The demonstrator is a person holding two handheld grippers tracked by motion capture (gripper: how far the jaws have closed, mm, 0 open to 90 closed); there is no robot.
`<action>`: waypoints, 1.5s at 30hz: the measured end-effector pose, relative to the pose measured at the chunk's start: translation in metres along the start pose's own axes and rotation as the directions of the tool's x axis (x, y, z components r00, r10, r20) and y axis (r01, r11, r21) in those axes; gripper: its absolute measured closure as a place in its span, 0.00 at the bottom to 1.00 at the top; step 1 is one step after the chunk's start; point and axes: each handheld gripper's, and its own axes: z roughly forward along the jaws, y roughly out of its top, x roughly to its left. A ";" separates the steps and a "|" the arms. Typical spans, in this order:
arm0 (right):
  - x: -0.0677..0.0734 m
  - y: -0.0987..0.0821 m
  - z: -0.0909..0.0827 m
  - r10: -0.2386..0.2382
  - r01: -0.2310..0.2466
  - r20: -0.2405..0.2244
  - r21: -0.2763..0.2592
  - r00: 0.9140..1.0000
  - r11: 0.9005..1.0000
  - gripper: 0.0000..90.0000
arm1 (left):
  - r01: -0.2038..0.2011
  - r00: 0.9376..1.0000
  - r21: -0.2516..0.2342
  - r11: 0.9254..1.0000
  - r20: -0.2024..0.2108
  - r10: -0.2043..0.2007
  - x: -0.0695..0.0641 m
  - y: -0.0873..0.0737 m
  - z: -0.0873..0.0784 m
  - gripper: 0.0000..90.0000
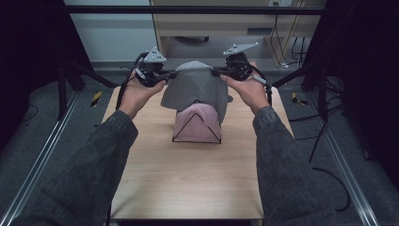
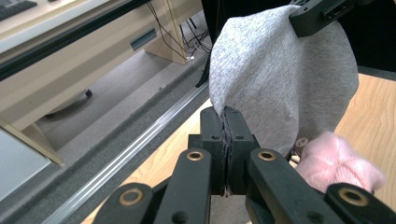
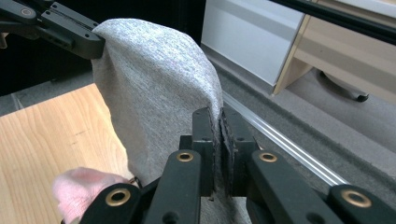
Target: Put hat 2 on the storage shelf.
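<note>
We had the grey cloth (image 1: 197, 87) pinched by the left gripper (image 1: 170, 74) and right gripper (image 1: 215, 72), lifted mid-frame over the pink bundle (image 1: 196, 125) (2 corners held); spreading it on the tabletop (image 1: 188, 179) remained.

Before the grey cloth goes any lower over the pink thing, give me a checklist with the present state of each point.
1. Left gripper clamped on the grey cloth: ok, jaws closed on its edge.
2. Right gripper clamped on the cloth: ok, jaws closed on the opposite edge.
3. Cloth held level between the two grippers: ok, both at similar height.
4. Cloth centred over the pink item: ok, it hangs directly above, covering the top.
5. Cloth's far side free of snags: cannot tell, hidden behind.
6. Table around the pink item free of obstacles: ok.
</note>
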 end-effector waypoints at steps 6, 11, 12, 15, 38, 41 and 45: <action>0.002 -0.005 0.003 -0.001 0.002 -0.004 0.016 1.000 1.000 0.95 | -0.003 1.000 0.011 1.000 0.010 0.003 -0.004 -0.007 0.002 0.98; 0.002 -0.008 0.004 0.003 -0.003 -0.006 0.023 1.000 1.000 0.95 | 0.001 1.000 0.011 1.000 0.016 -0.001 -0.006 -0.010 0.003 0.98; 0.003 -0.009 0.004 0.007 -0.006 -0.009 0.025 1.000 1.000 0.95 | 0.002 1.000 0.015 1.000 0.017 -0.002 -0.006 -0.011 0.003 0.98; 0.003 -0.012 0.006 0.008 -0.007 -0.009 0.036 1.000 0.999 0.95 | 0.008 1.000 0.017 1.000 0.021 -0.008 -0.008 -0.016 0.006 0.98; 0.015 -0.050 0.031 0.038 -0.035 -0.027 0.123 0.999 0.992 0.94 | 0.046 0.999 0.099 0.994 0.009 -0.047 -0.023 -0.058 0.023 0.98; 0.017 -0.051 0.032 0.038 -0.035 -0.028 0.119 0.999 0.992 0.90 | 0.064 0.998 0.083 0.994 0.009 -0.065 -0.025 -0.061 0.023 0.98; 0.018 -0.053 0.032 0.036 -0.034 -0.016 0.130 0.999 0.991 0.87 | 0.056 0.998 0.106 0.993 0.007 -0.057 -0.029 -0.063 0.025 0.98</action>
